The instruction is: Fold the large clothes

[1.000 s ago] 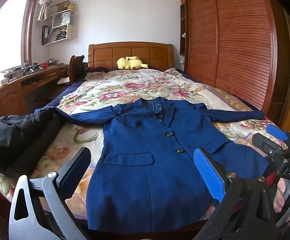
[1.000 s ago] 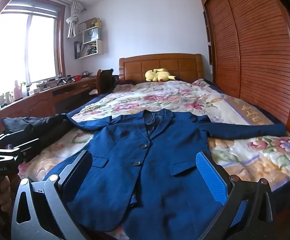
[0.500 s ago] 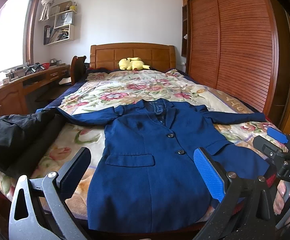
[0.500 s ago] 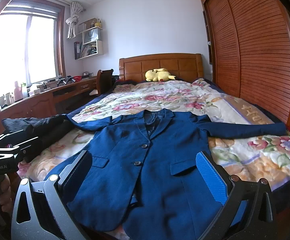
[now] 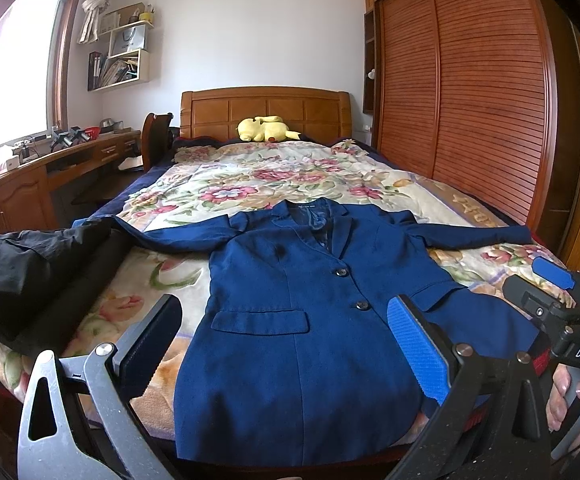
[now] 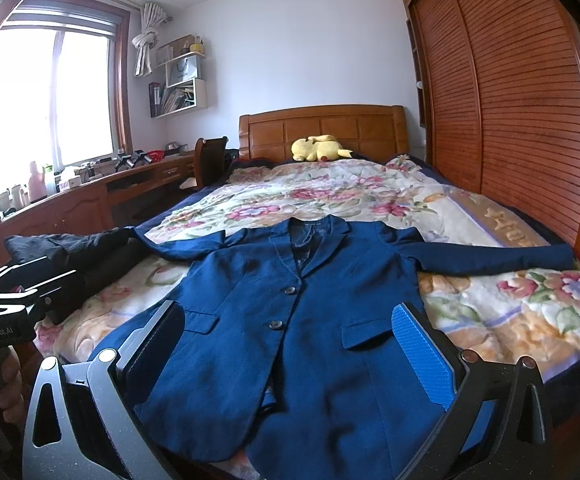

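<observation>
A dark blue blazer (image 5: 298, 312) lies flat and face up on the bed, buttoned, sleeves spread out to both sides, hem at the near edge; it also shows in the right wrist view (image 6: 310, 320). My left gripper (image 5: 286, 340) is open and empty, held above the blazer's lower part. My right gripper (image 6: 290, 344) is open and empty too, above the hem. Each gripper shows in the other's view: the right one (image 5: 562, 304) at the right, the left one (image 6: 14, 300) at the left.
The bed has a floral quilt (image 5: 274, 176) and a wooden headboard. A black garment (image 5: 30, 276) is heaped on the near left corner. A yellow plush toy (image 5: 266, 128) lies by the headboard. A desk (image 5: 30, 184) runs along the left, a slatted wardrobe (image 5: 470, 92) along the right.
Both views have shifted only slightly; the left wrist camera has drifted a little, so the blazer sits marginally lower in frame. Both grippers stay open and the blazer has not moved.
</observation>
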`<action>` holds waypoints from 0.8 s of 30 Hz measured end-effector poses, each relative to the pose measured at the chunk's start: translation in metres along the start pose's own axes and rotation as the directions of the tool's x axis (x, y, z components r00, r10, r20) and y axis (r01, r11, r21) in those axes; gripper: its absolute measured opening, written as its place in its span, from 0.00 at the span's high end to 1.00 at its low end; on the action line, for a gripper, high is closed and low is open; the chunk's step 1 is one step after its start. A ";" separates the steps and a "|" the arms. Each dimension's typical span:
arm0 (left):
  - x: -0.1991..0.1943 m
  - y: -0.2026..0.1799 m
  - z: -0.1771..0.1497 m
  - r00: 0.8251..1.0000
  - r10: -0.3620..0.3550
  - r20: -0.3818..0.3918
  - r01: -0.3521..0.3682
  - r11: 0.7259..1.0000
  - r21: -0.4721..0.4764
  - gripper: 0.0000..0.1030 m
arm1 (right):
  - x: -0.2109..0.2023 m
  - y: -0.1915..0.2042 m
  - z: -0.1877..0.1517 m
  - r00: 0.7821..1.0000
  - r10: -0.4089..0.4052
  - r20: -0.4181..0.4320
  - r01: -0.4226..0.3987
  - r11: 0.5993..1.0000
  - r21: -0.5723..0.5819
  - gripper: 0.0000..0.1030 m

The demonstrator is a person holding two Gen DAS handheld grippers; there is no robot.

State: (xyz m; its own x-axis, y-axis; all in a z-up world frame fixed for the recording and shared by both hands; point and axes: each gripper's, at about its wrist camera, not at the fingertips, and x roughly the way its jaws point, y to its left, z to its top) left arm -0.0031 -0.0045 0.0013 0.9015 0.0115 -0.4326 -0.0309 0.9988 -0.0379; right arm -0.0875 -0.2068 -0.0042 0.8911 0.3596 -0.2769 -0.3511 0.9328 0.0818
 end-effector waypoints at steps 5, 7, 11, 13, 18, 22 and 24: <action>0.000 0.000 0.000 1.000 0.000 0.000 0.000 1.000 0.000 0.00 | 0.001 0.000 0.000 1.000 0.000 -0.001 0.000 1.000 0.001 0.00; 0.000 0.000 0.000 1.000 -0.001 0.000 0.001 1.000 0.000 0.00 | 0.001 0.000 0.000 1.000 0.000 -0.001 0.000 1.000 0.001 0.00; 0.000 0.000 0.000 1.000 0.000 0.001 0.000 1.000 0.000 0.00 | 0.001 0.000 0.000 1.000 0.001 0.000 -0.001 1.000 0.002 0.00; 0.000 0.000 0.000 1.000 -0.001 0.001 0.001 1.000 0.000 0.00 | 0.001 -0.001 0.000 1.000 0.002 -0.001 -0.002 1.000 0.002 0.00; 0.000 0.002 0.001 1.000 -0.001 0.003 0.001 1.000 0.000 0.00 | 0.000 -0.001 0.000 1.000 0.003 0.002 -0.003 1.000 0.004 0.00; -0.003 0.002 0.008 1.000 0.001 0.004 -0.001 1.000 0.000 0.00 | 0.000 -0.002 0.000 1.000 0.005 0.002 -0.005 1.000 0.007 0.00; -0.003 0.001 0.008 1.000 0.001 0.005 -0.001 1.000 0.001 0.00 | 0.000 -0.002 0.000 1.000 0.005 0.003 -0.005 1.000 0.007 0.00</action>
State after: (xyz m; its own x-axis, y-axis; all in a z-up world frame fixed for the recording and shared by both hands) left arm -0.0026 -0.0027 0.0104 0.9034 0.0126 -0.4285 -0.0314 0.9988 -0.0367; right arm -0.0867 -0.2084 -0.0045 0.8902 0.3646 -0.2733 -0.3539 0.9310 0.0895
